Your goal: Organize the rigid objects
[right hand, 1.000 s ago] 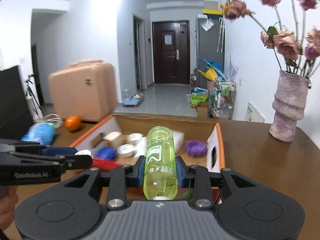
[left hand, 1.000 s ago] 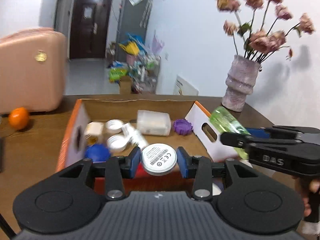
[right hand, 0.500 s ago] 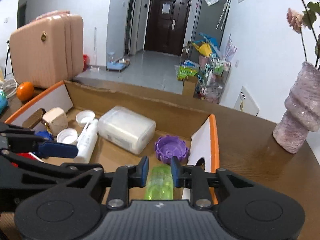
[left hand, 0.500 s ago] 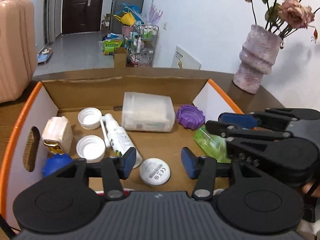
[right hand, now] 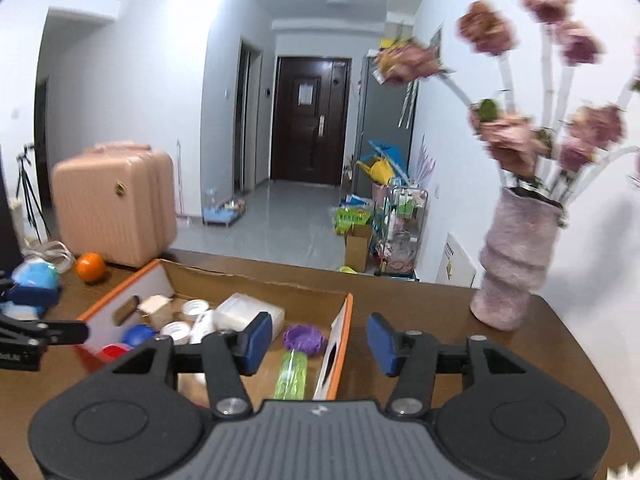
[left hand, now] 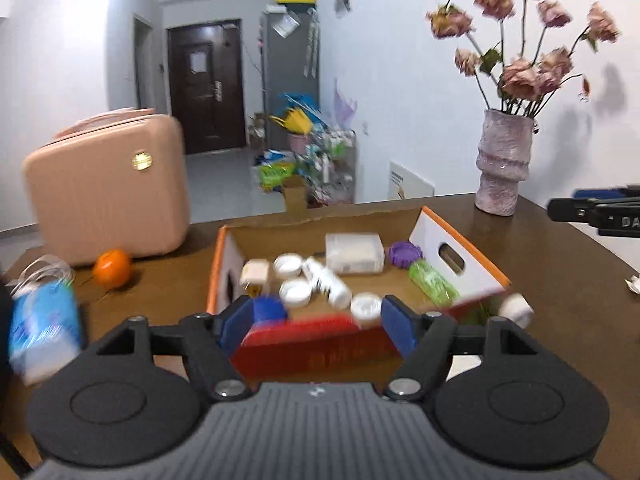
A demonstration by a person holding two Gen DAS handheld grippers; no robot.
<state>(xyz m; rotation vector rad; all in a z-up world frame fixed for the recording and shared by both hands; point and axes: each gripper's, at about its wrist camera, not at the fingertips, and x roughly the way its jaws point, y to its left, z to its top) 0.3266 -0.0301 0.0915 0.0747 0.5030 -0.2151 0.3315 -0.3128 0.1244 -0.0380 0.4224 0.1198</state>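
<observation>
An open cardboard box (left hand: pixel 460 240) (right hand: pixel 340 332) with orange-edged flaps sits on the brown table. Inside lie a green bottle (left hand: pixel 434 283) (right hand: pixel 291 374), a round white tin (left hand: pixel 366 307), a purple lid (left hand: pixel 405 253) (right hand: pixel 303 339), a clear plastic case (left hand: pixel 354 252) (right hand: pixel 250 314), a white tube (left hand: pixel 326 284), white caps (left hand: pixel 295 293) and a blue cap (left hand: pixel 269 309) (right hand: pixel 138 335). My left gripper (left hand: pixel 316 322) is open and empty, held back above the box's near wall. My right gripper (right hand: pixel 320 342) is open and empty above the box's right flap.
A vase (left hand: pixel 503 168) (right hand: pixel 516 260) of dried flowers stands on the table's far right. An orange (left hand: pixel 113 268) (right hand: pixel 90 267) and a pink suitcase (left hand: pixel 106 184) (right hand: pixel 114 208) are to the left. A blue packet (left hand: pixel 42 326) lies at the near left. A small white roll (left hand: pixel 516 310) sits by the box's right corner.
Both grippers let go inside the box: the white tin and the green bottle now lie there. Both grippers opened wide, then pulled back and up away from the box.
</observation>
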